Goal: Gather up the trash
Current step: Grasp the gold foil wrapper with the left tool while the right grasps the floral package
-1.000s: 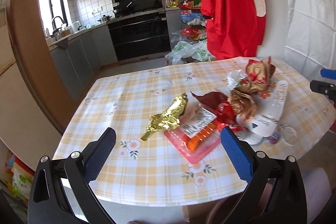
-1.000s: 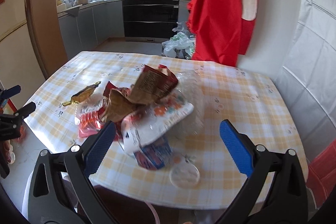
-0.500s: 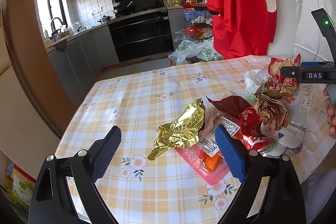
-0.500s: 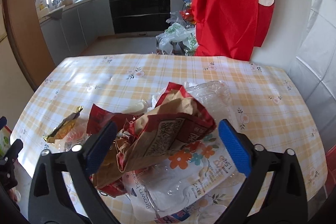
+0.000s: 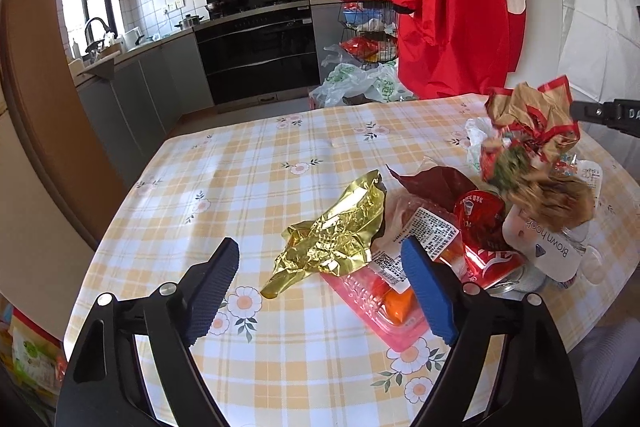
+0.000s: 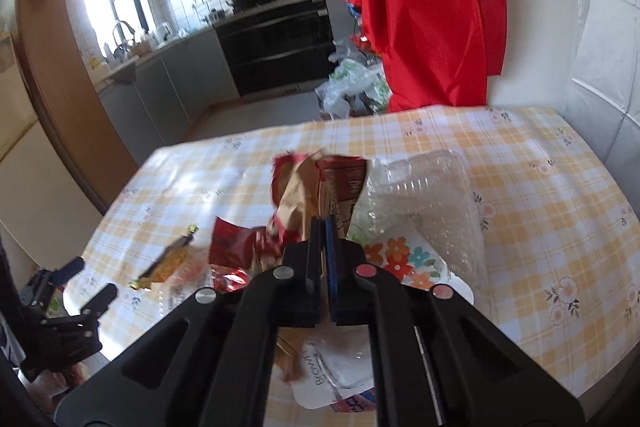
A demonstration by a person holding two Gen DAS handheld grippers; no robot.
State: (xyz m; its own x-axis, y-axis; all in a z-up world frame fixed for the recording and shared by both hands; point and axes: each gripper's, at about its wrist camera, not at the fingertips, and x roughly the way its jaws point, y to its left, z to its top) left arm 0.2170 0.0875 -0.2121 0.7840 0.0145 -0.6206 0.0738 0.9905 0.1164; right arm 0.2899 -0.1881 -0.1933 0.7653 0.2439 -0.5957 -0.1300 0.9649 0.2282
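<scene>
Open tablecloth (image 5: 248,187) on the left, wrapper heap (image 5: 500,211) (crumpled) blocking right

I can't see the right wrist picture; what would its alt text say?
The right gripper is shut on a crumpled brown-and-red wrapper above a litter pile on a checked tablecloth. Clear plastic packaging lies beside it; a kitchen is behind.

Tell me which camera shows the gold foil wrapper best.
The left wrist view: the gold foil wrapper lies crumpled, close and sharp, its whole length showing on the tablecloth. The right wrist view catches it only small, blurred and edge-on, at the far left of the trash pile.
</scene>
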